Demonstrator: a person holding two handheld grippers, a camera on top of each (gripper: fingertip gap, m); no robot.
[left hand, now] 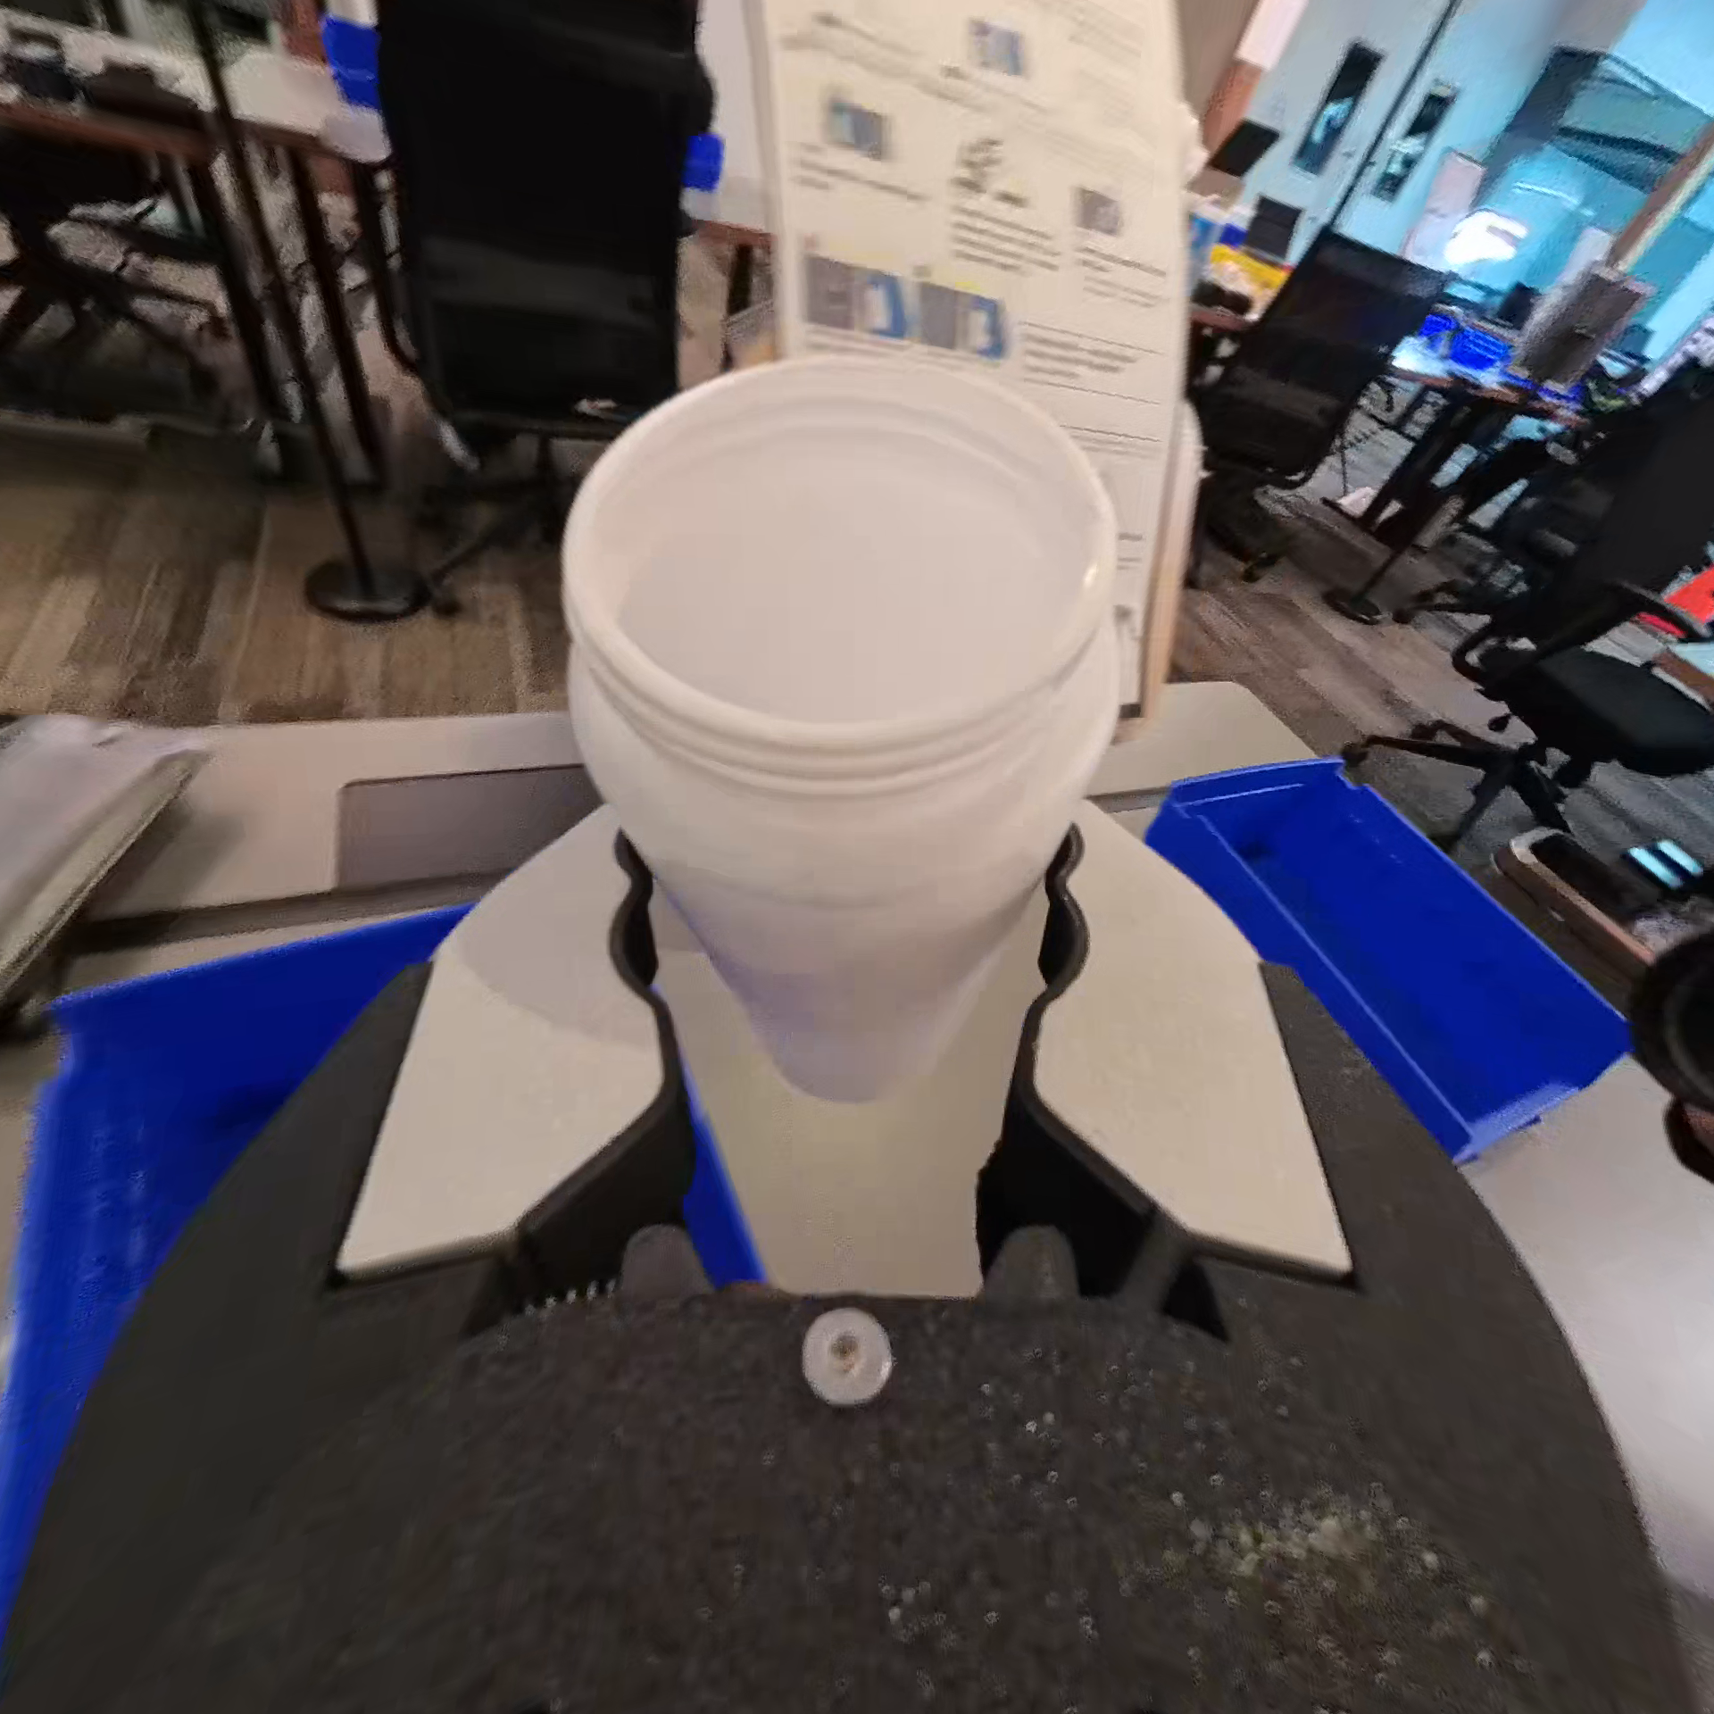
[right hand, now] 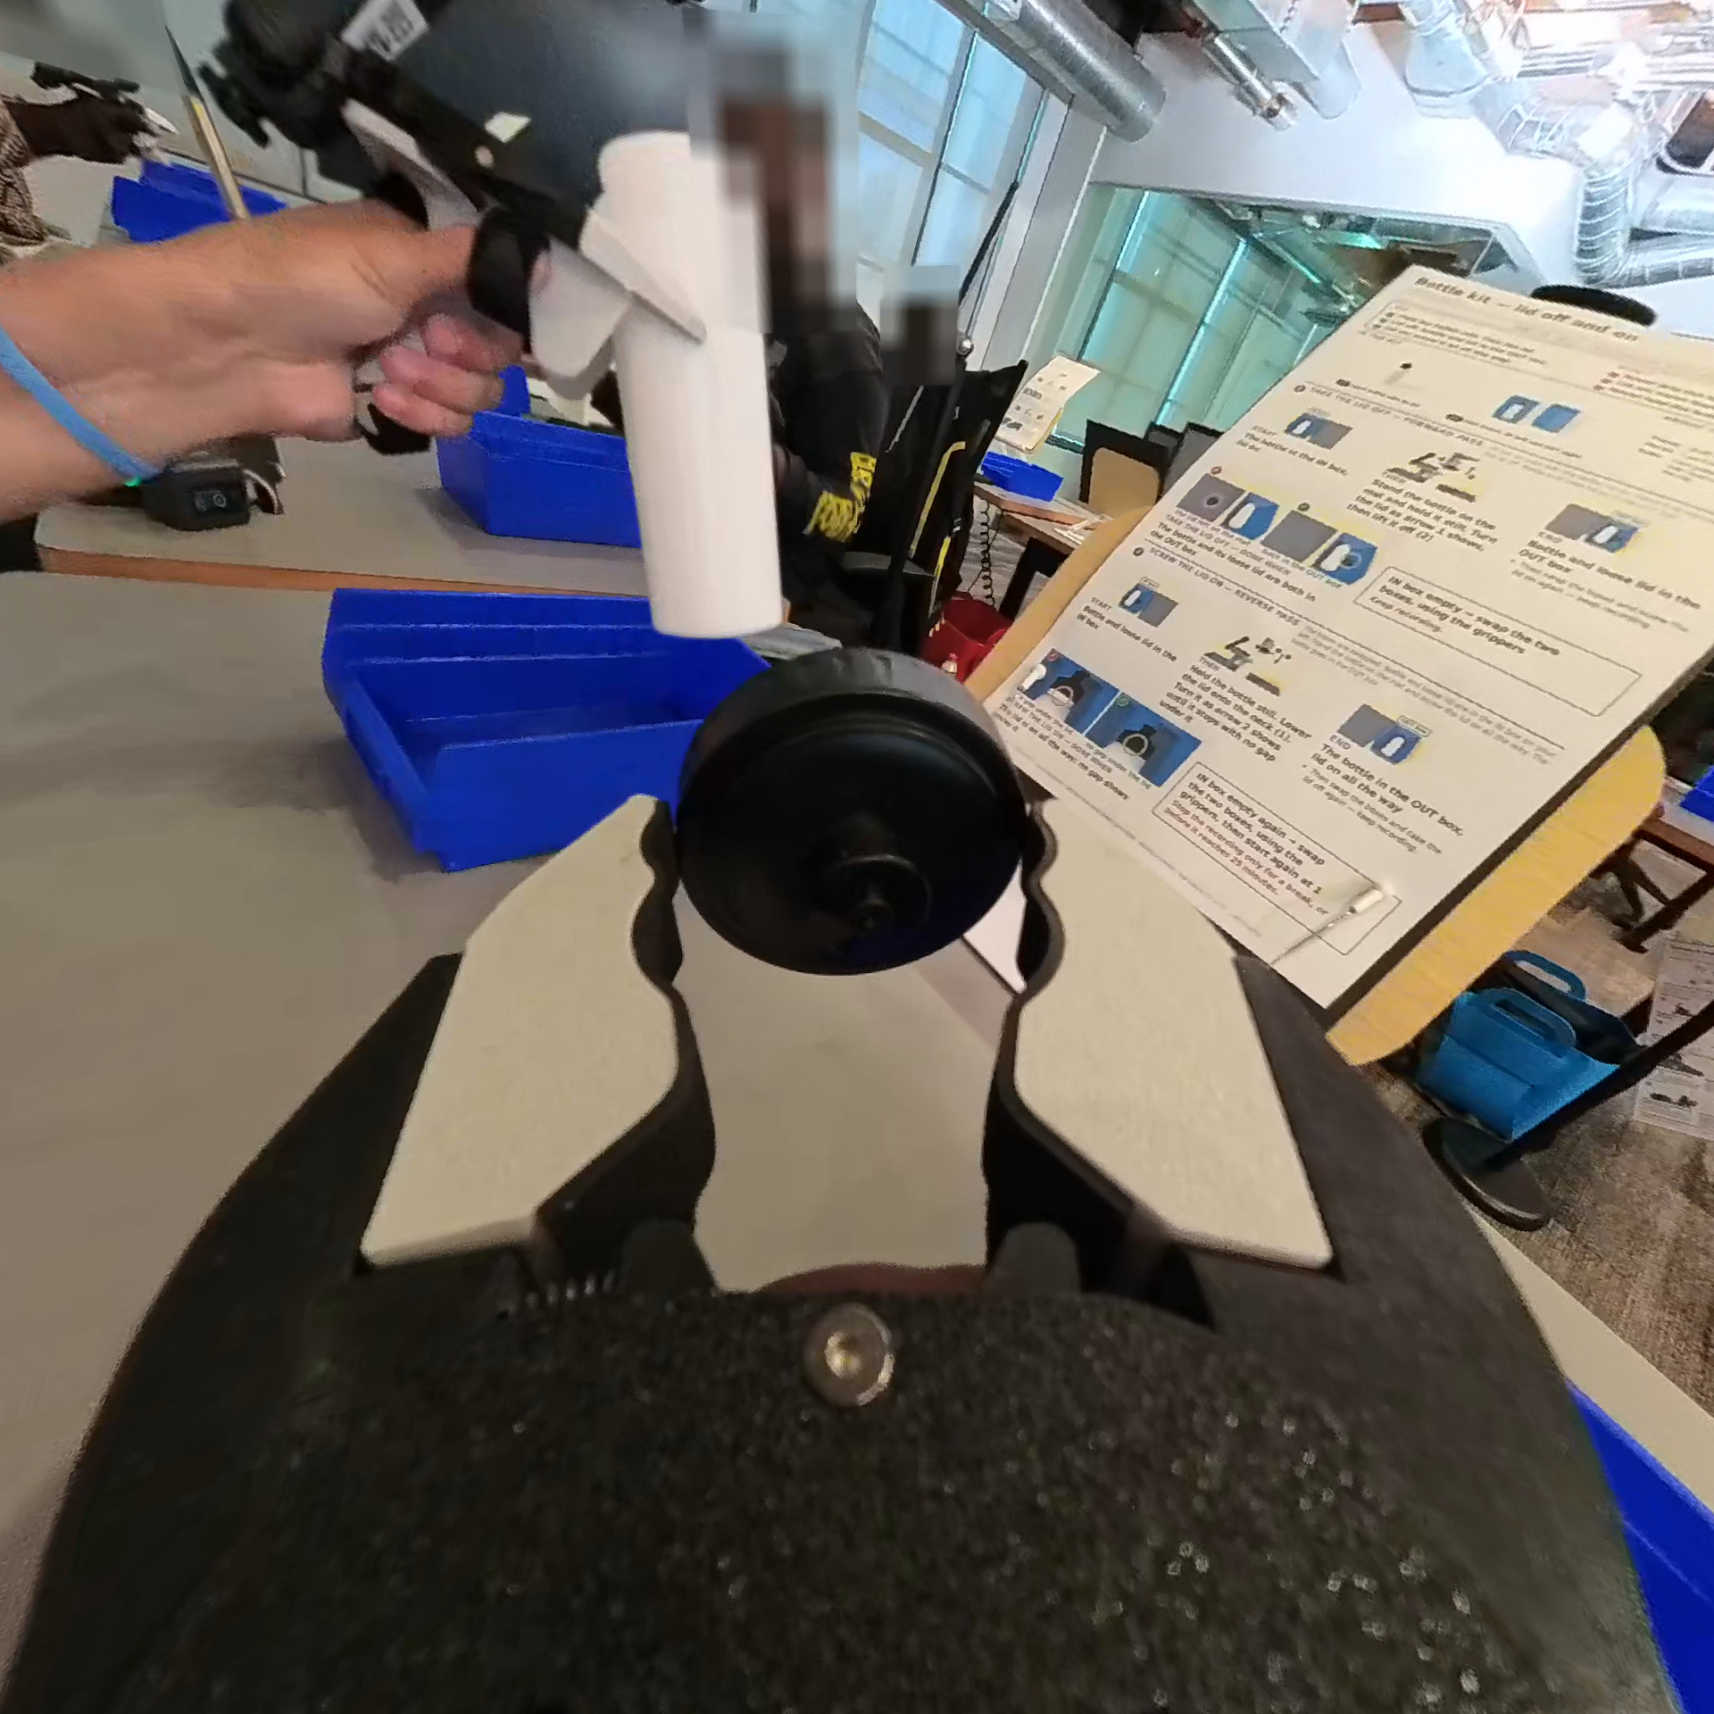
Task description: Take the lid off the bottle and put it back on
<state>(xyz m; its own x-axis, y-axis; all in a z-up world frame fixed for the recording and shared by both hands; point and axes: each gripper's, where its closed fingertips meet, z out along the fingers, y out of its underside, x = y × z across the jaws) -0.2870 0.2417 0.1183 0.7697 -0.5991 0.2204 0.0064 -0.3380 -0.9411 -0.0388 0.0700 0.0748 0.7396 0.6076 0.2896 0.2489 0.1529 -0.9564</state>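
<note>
My left gripper (left hand: 849,881) is shut on a white bottle (left hand: 835,649). Its pads press the bottle's body on both sides. The bottle's threaded mouth is open, with no lid on it. In the right wrist view the bottle (right hand: 705,464) hangs upright in the air above the table, held by the left gripper (right hand: 640,306) in a person's hand. My right gripper (right hand: 849,863) is shut on a round black lid (right hand: 849,816), with the pads on its rim. The lid is lower than the bottle and to its right.
A grey table (left hand: 278,788) carries a blue bin (left hand: 1391,946) on the right and another (left hand: 185,1113) under my left gripper. A blue bin (right hand: 519,723) lies left of the lid. A slanted instruction board (right hand: 1345,603) stands at the right. Office chairs and desks stand behind.
</note>
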